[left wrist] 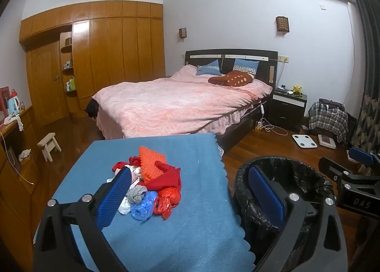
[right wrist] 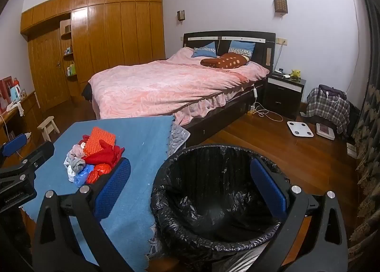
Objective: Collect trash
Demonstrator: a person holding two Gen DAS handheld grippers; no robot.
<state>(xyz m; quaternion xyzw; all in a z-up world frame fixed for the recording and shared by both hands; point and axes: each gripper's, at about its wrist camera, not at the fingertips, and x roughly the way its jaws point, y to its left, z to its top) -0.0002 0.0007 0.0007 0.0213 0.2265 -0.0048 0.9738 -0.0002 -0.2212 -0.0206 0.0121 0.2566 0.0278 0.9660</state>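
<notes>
A heap of trash lies on a table with a blue cloth: an orange bumpy sheet, red cloth, a red bag, a blue bag, grey and white scraps. The same heap of trash shows at the left of the right wrist view. A bin with a black liner stands right of the table; its rim shows in the left wrist view. My left gripper is open, nothing between its fingers, just short of the heap. My right gripper is open and empty above the bin's near rim.
A bed with a pink cover stands behind the table. A wooden wardrobe fills the left wall, with a small stool on the floor. A nightstand, a white scale and a plaid bag lie at the right.
</notes>
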